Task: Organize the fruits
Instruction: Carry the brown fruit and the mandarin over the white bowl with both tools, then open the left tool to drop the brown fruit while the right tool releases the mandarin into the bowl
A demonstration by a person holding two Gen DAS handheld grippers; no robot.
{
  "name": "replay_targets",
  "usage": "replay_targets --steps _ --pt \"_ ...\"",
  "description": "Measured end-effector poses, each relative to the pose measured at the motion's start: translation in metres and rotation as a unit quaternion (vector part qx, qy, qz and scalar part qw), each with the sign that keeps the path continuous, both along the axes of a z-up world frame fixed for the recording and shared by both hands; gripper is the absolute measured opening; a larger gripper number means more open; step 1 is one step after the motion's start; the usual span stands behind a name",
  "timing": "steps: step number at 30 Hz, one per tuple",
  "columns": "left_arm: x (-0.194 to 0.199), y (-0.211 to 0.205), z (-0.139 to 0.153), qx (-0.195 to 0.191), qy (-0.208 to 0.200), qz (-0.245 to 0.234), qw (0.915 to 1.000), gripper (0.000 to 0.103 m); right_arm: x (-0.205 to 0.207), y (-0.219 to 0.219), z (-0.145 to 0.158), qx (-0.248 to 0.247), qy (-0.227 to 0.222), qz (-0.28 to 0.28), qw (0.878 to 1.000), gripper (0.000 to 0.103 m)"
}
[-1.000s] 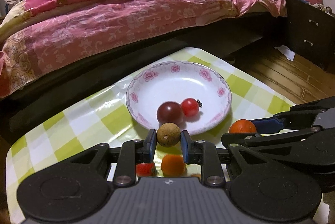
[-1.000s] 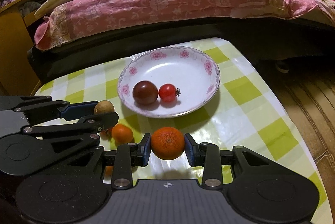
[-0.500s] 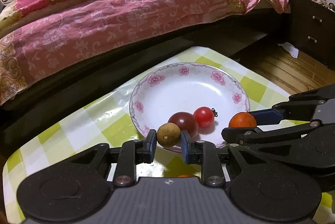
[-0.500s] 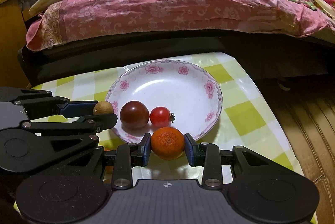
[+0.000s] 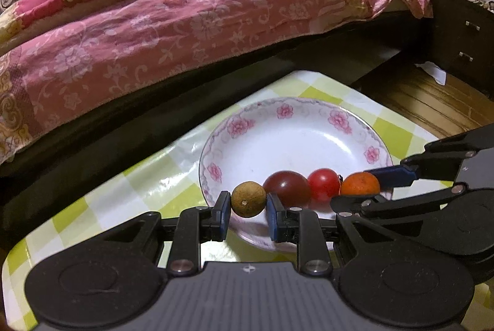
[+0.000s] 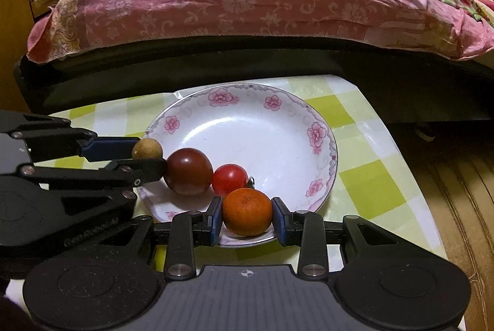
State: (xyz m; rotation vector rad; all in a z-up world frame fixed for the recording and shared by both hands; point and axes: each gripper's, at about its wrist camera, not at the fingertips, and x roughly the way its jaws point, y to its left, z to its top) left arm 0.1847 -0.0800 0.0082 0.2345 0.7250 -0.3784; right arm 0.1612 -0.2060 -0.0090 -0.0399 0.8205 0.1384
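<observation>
Both pairs of jaws are clamped on fruit: my left gripper [image 5: 249, 207] pinches a small brown longan [image 5: 248, 199] and my right gripper [image 6: 247, 221] squeezes a mandarin [image 6: 247, 216], each caught across its widest part so it cannot roll out. Ahead of both, across a dark gap, lies the bed [image 5: 185, 15] with its pink quilt, no part of the job. Under the jaws spreads the desk [image 5: 148, 176] in its green check cloth, and on it the flowered plate [image 6: 247, 127], which I take to be the gathering place. I hold both fruits over its near rim, left jaws toward the left edge, right jaws just right of the centre. Just beyond and between the two grips, a dark plum-coloured tomato [image 6: 189, 171] and a red cherry tomato [image 6: 230, 179] sit touching in the plate's dip. I judge that releasing low will keep the round fruit from rolling off.
</observation>
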Motion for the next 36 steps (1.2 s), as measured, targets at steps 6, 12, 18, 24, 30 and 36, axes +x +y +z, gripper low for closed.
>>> replay_targets --steps 6,12,18,24,30,36 --pt "0.014 -0.002 0.002 -0.008 -0.009 0.002 0.9999 0.032 0.009 -0.004 -0.001 0.007 -0.004 -0.003 1.0 0.031" --pt "0.03 -0.003 0.004 -0.023 -0.006 0.004 0.9997 0.031 0.015 -0.01 0.008 0.016 -0.023 -0.001 1.0 0.031" --pt "0.042 -0.002 0.003 -0.037 0.003 0.007 0.9993 0.031 0.021 -0.014 0.012 0.03 -0.028 -0.008 0.999 0.031" --pt "0.051 -0.003 0.002 -0.042 0.006 0.009 0.9991 0.032 0.029 -0.018 0.014 0.042 -0.032 -0.021 0.998 0.032" --pt "0.061 -0.007 0.001 -0.04 0.005 0.009 0.9992 0.032 0.037 -0.024 0.013 0.055 -0.035 -0.031 0.997 0.032" --pt "0.069 -0.011 0.0 -0.038 0.003 0.006 0.9993 0.033 0.051 -0.03 0.011 0.064 -0.034 -0.036 0.997 0.032"
